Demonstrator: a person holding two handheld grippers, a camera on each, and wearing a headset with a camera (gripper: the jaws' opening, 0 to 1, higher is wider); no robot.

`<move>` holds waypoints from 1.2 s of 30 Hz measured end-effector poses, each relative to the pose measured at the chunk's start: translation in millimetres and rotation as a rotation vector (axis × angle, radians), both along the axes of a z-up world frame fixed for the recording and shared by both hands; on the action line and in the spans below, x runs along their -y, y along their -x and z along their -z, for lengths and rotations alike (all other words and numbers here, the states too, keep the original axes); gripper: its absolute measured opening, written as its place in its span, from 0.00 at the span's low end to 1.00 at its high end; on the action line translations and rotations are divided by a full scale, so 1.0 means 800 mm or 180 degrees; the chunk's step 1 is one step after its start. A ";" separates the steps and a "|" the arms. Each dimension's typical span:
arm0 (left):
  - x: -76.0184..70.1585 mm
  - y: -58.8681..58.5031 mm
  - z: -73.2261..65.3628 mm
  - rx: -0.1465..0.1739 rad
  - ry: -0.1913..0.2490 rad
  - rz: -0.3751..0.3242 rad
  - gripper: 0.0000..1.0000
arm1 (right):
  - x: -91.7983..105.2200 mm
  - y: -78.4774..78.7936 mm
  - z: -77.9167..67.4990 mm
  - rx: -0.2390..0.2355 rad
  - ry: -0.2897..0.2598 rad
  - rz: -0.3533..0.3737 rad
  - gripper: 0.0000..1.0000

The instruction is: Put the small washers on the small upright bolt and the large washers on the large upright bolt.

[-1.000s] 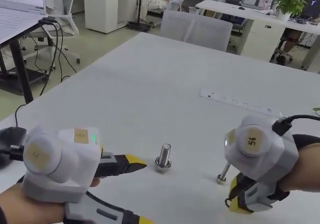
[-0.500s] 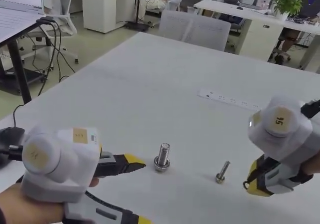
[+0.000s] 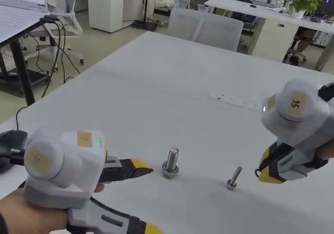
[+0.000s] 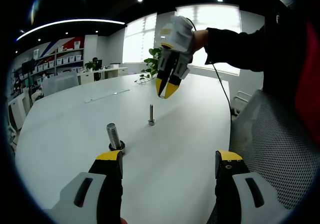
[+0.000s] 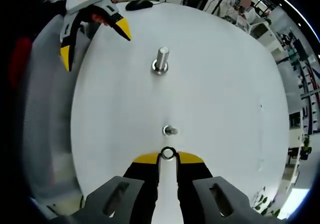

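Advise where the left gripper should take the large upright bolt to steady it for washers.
Grip the large bolt low on its threaded shank, just above the wider base, coming in level from the side of the open left gripper. It stands upright on that base, so a low side grip probably leaves the top of the thread free.

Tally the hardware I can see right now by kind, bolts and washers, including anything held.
Bolts: 2, a large bolt and a small bolt, both standing on the table.
Washers: 1, a washer held in the right gripper.
Total: 3.
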State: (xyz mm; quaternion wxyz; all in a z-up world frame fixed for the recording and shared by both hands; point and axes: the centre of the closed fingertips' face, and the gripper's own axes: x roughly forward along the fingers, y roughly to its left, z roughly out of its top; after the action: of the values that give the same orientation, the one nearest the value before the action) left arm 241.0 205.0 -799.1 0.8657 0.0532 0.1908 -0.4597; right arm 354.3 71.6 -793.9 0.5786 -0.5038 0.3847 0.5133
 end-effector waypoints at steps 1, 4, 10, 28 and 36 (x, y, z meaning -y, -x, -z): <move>0.000 0.000 0.000 -0.0001 0.0000 -0.0002 0.75 | -0.004 -0.001 -0.001 0.0002 -0.0005 -0.0019 0.14; -0.001 0.000 0.001 -0.0004 -0.0003 -0.0005 0.75 | -0.013 -0.003 -0.003 0.0012 -0.0009 -0.0081 0.14; -0.001 0.000 0.001 -0.0008 0.0005 -0.0016 0.75 | -0.025 -0.007 0.001 -0.0006 0.0023 -0.0187 0.14; -0.001 0.001 0.003 -0.0034 0.0009 -0.0032 0.75 | -0.030 -0.009 0.020 -0.0126 0.0122 -0.0269 0.14; -0.002 0.003 0.005 -0.0045 -0.0001 -0.0043 0.75 | -0.027 -0.007 0.027 -0.0158 0.0164 -0.0284 0.14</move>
State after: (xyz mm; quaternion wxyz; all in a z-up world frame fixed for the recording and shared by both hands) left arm 238.8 206.2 -803.3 0.8674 0.0487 0.1973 -0.4542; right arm 360.3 93.3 -815.9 0.5322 -0.5223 0.3891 0.5409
